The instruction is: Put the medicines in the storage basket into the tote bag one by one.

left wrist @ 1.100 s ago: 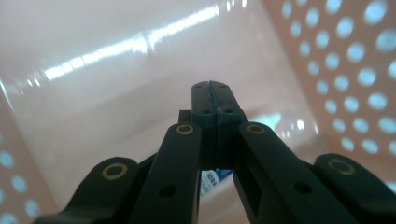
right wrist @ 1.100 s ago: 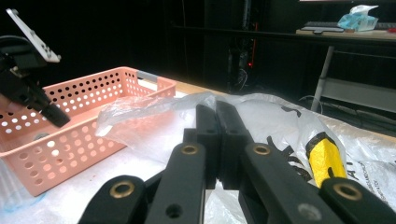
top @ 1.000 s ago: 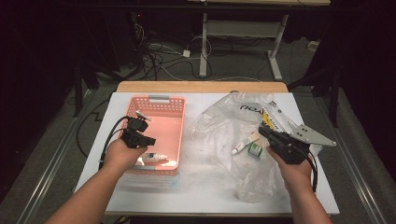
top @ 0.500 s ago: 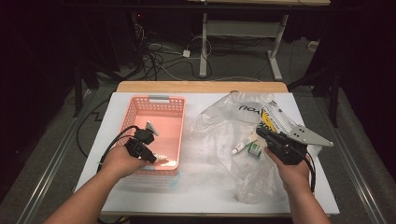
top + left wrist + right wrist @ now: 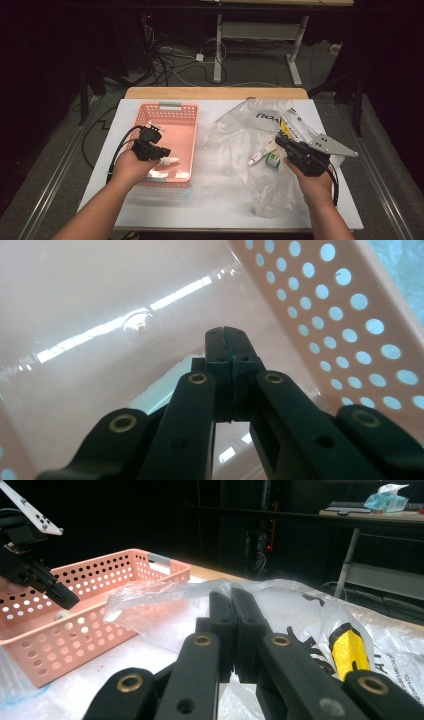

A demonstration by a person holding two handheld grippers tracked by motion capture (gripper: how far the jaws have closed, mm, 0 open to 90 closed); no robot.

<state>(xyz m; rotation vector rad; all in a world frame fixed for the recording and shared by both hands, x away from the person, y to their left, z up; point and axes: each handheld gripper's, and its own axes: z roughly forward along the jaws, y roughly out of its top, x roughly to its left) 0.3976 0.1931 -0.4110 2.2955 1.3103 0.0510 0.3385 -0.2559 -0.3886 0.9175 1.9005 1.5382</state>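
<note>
In the high view, the left gripper [image 5: 159,150] hangs over the pink basket [image 5: 172,109] at centre left, jaws shut with nothing between them; a small white bottle [image 5: 170,160] lies in the basket just by its tip, so that one looks put away; the right gripper [image 5: 286,144], also shut and empty, waits at centre right beside a clear plastic bag [image 5: 235,135]; a white tube [image 5: 260,156] and a little green box [image 5: 272,159] lie on the bag, so I think they are left to move; in the left gripper view, the closed jaws point at the shiny basket floor [image 5: 100,300] with its holed wall at upper right, close up; the right gripper view shows, low from the side, the crumpled bag [image 5: 165,602] and a yellow thing [image 5: 348,652] inside at lower right.
</note>
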